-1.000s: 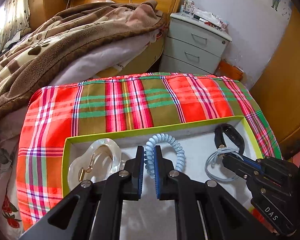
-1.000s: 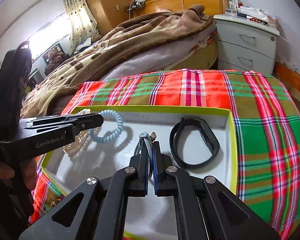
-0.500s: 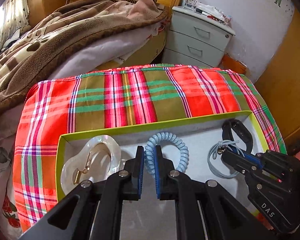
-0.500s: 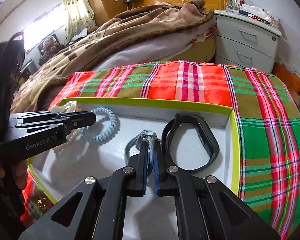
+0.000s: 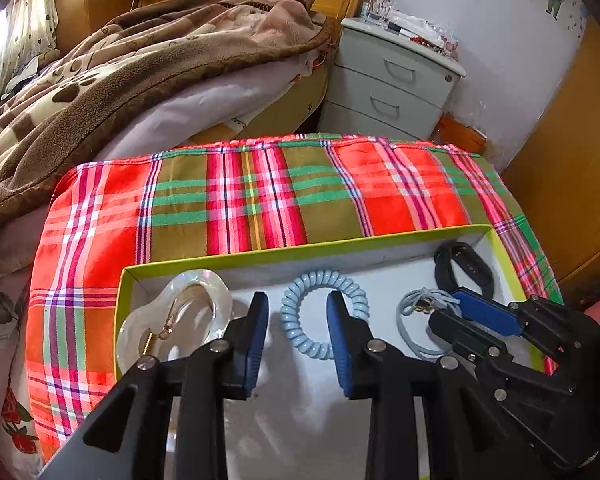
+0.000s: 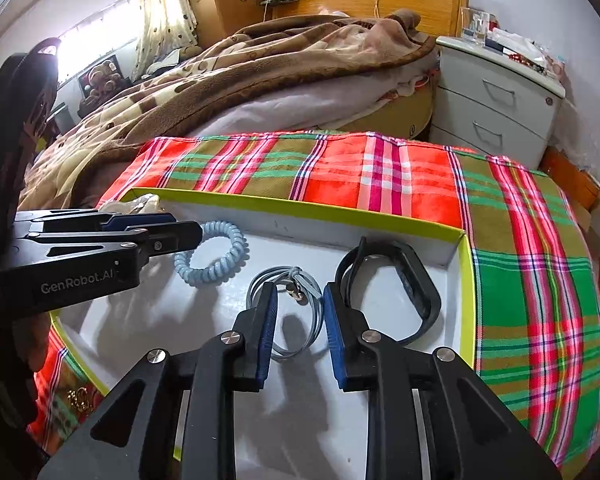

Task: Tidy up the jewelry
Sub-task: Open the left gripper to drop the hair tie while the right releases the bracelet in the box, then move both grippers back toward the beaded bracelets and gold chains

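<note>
A shallow white box with a lime-green rim lies on a plaid cloth. In it lie a shell dish with a gold earring, a pale blue coil bracelet, a grey cord bracelet and a black band. My left gripper is opening; its pads stand clear on either side of the coil's left part. My right gripper is opening too, with the grey cord lying loose between its pads.
The plaid cloth reaches well past the box at the back and right. A small gold piece lies on the cloth outside the box's left edge. Behind are a bed with a brown blanket and a grey nightstand.
Both grippers' jaws have gone from shut to apart. The blue coil and the grey cord, pinched before, now lie free on the box floor. Neither hand has shifted much.
</note>
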